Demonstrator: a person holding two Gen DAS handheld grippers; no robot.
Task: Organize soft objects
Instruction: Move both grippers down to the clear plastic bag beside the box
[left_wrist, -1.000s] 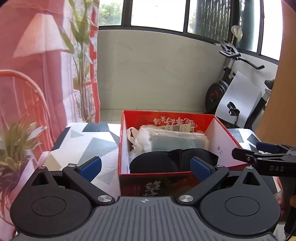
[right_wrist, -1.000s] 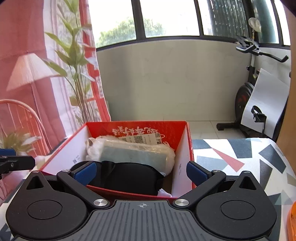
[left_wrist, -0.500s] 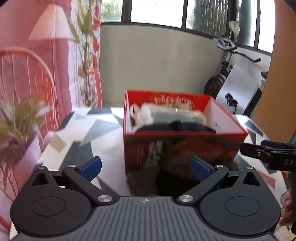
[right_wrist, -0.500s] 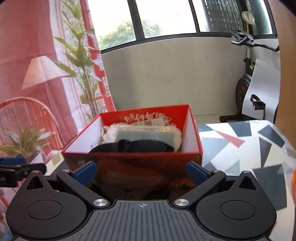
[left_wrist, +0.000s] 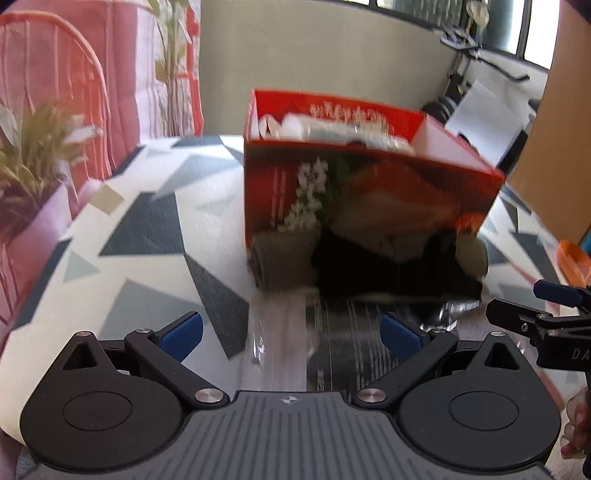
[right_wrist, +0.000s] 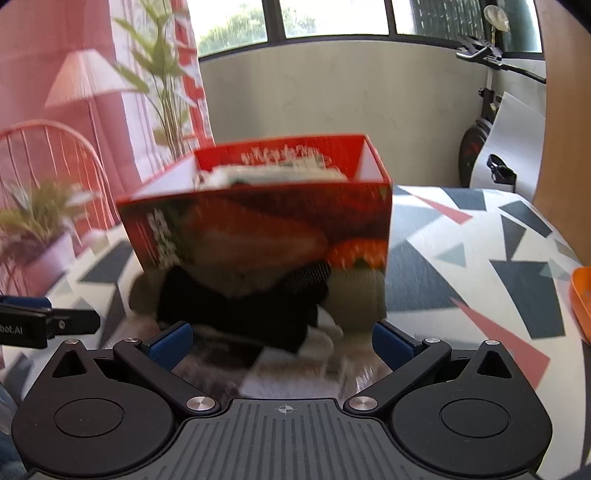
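Both grippers (left_wrist: 291, 330) (right_wrist: 282, 341) have dropped from above the box (left_wrist: 354, 184) to the clothes pile (right_wrist: 258, 306) before it, jaws open, ready to pick.

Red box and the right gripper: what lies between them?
Soft items: a black fabric piece and a clear plastic-wrapped pack, in the right wrist view.

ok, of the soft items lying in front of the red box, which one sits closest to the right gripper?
The clear plastic-wrapped packet, lying flat between the right gripper fingers. The black item and the olive roll lie farther back, against the red box.
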